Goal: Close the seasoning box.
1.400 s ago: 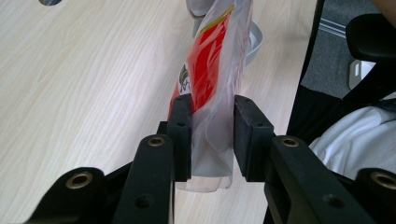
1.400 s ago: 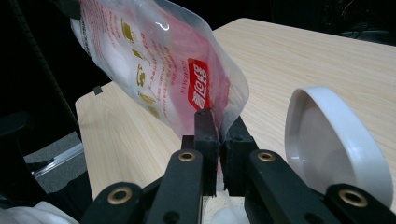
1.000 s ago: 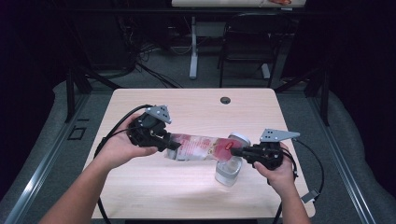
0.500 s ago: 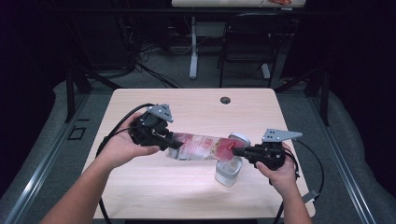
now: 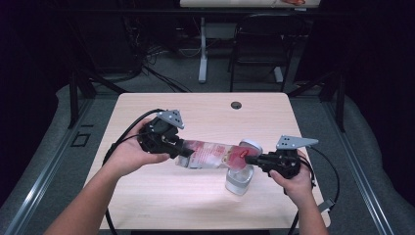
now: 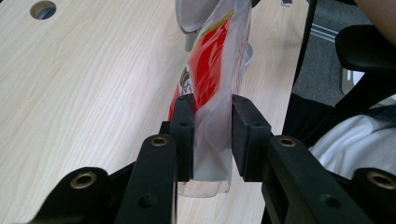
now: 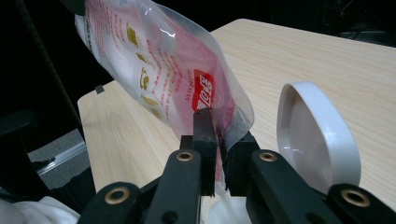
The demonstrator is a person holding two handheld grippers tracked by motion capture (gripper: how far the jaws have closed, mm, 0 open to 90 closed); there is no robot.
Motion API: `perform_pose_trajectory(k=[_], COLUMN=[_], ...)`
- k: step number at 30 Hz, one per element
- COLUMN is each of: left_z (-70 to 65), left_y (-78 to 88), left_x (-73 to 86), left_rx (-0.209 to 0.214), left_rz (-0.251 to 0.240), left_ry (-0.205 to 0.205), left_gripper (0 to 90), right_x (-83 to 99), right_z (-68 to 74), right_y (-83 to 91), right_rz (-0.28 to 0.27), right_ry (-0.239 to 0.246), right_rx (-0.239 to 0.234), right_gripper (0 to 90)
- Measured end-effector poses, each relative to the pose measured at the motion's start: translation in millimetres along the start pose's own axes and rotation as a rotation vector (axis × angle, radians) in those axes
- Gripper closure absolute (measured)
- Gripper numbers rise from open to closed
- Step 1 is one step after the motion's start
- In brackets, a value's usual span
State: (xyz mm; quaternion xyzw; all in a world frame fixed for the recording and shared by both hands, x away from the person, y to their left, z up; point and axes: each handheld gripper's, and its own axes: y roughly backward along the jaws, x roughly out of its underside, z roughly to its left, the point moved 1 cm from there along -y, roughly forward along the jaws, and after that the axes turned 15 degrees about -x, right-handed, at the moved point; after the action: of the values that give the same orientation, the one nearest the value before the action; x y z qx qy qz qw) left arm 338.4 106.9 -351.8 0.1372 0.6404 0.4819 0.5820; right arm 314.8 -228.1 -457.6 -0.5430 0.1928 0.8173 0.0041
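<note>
A clear plastic bag (image 5: 210, 154) with red print and white contents hangs stretched between the two grippers, tilted down to the right. My left gripper (image 5: 188, 152) is shut on the bag's sealed end (image 6: 210, 140); the pads press it from both sides. My right gripper (image 5: 249, 159) pinches the bag's other end (image 7: 159, 60) right over a clear jar (image 5: 239, 180). The right jaws have just eased open slightly, with the film still caught between them. The jar's white lid (image 7: 313, 135) stands tipped up beside the right gripper (image 7: 219, 130).
The wooden table (image 5: 195, 205) has a cable hole (image 5: 236, 105) near its far edge. A dark chair (image 5: 259, 44) and a desk leg stand behind the table. Cables trail off both grippers toward the near table edge.
</note>
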Motion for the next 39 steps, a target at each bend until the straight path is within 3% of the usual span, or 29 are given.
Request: perform_pose_trajectory(k=[39], left_z=[-1.3], left_y=[-1.0], left_x=[-7.9], left_rx=[-0.003], left_rz=[0.012], left_ry=[-0.007], left_gripper=[72.3], right_x=[3.5], right_z=[-4.1], right_y=[-0.9], right_rz=[-0.006], right_ry=[-0.009], right_rx=[0.010], right_gripper=[83.4])
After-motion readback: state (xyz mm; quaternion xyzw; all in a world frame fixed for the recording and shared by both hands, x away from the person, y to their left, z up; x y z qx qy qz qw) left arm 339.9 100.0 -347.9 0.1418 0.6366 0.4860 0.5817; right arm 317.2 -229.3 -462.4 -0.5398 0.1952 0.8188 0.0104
